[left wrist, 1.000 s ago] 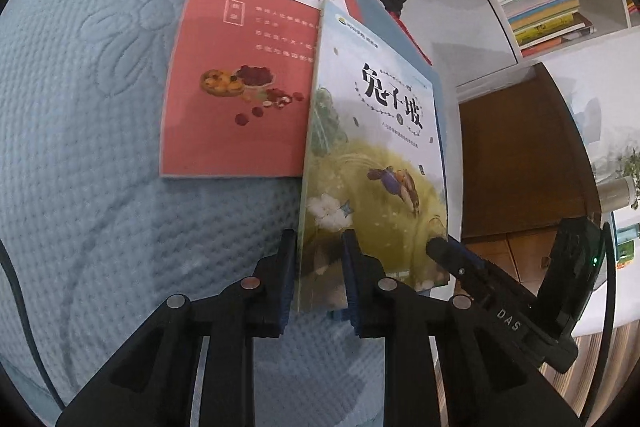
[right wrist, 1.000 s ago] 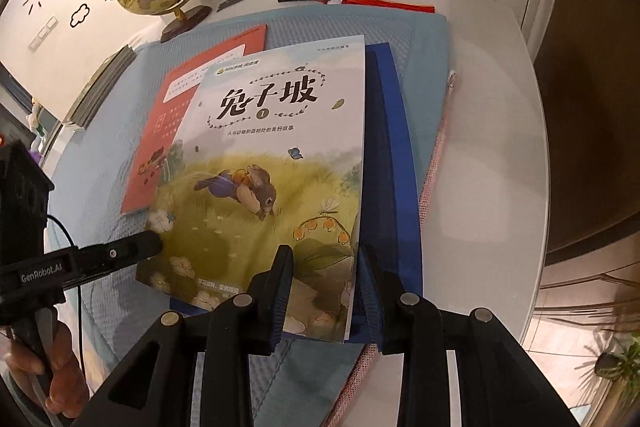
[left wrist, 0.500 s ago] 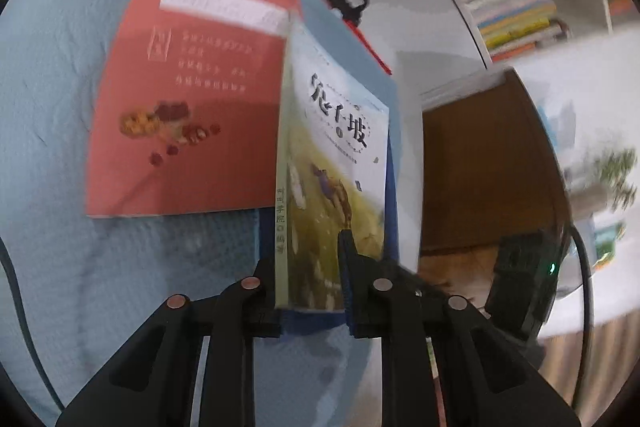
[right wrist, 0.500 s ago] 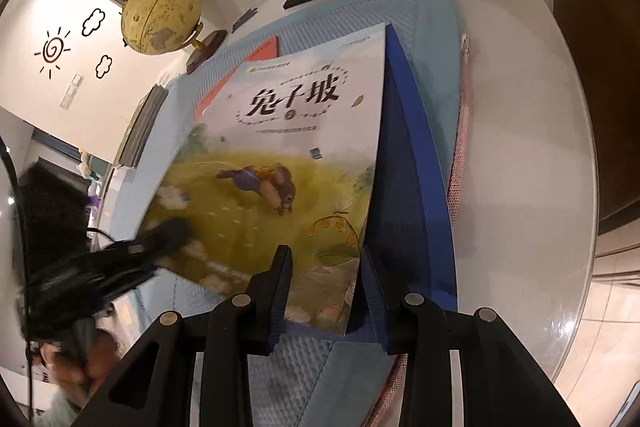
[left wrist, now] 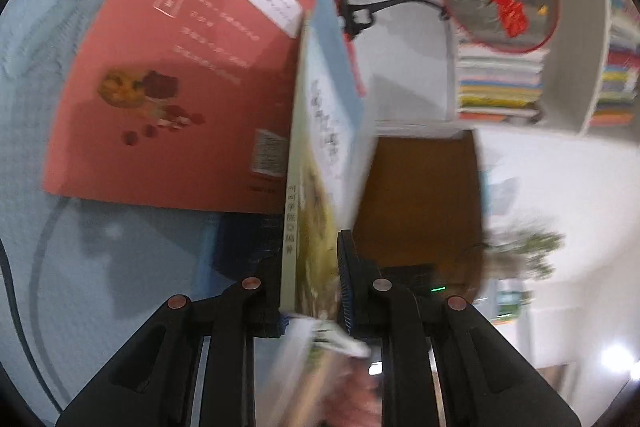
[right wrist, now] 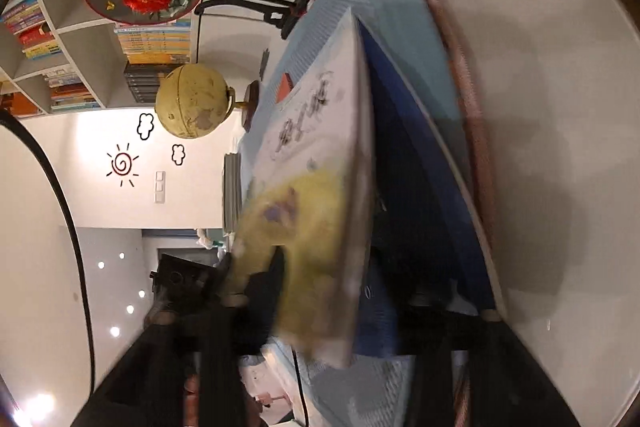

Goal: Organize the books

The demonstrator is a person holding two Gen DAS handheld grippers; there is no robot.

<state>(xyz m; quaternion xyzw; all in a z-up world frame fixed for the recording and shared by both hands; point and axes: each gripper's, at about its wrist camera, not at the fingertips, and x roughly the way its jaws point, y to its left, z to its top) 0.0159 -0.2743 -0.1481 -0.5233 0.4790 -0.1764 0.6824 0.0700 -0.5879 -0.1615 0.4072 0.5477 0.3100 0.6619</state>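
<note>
Now both tools clenched on picture book (left wrist: pixel 308 211) edges, tilted above red book (left wrist: pixel 180 75).

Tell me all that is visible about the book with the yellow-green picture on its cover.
The picture book is a thin paperback with a pale top, dark title characters and a yellow-green meadow drawing. It stands tilted up on edge, its spine toward the left wrist camera. The left gripper is shut on its lower end, above the blue mat, beside the flat red book. Motion blur hides finer print.

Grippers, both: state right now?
Left gripper: shut on the picture book, clamped near its spine.
Right gripper: jaws closing, same picture book between them; blur hides whether the pads touch.
</note>
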